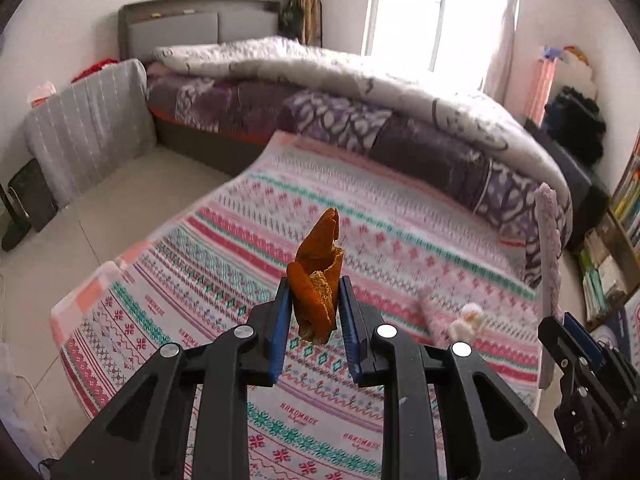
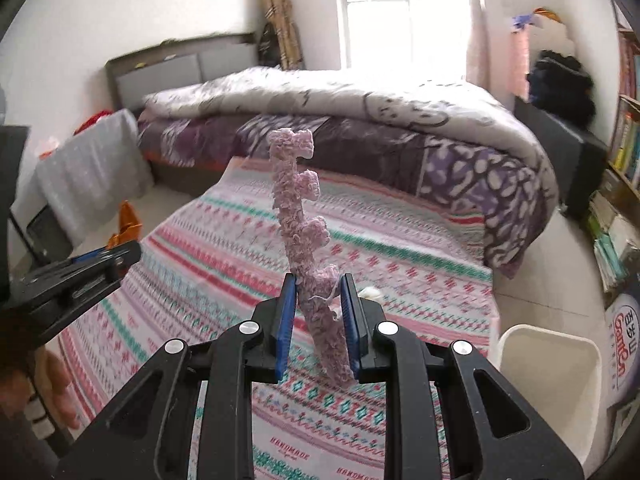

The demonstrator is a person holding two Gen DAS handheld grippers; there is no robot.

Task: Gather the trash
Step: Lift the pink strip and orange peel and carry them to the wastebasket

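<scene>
My left gripper is shut on an orange peel and holds it upright above the patterned bedspread. My right gripper is shut on a long pink crumpled strip that stands up between the fingers; the strip also shows at the right of the left wrist view. A small white crumpled scrap lies on the bedspread near the right edge, and it shows just beyond my right fingers. A white bin stands on the floor to the right of the bed.
A rolled grey and purple duvet lies across the far half of the bed. A grey covered rack stands on the left floor. Bookshelves line the right wall. A window is behind the bed.
</scene>
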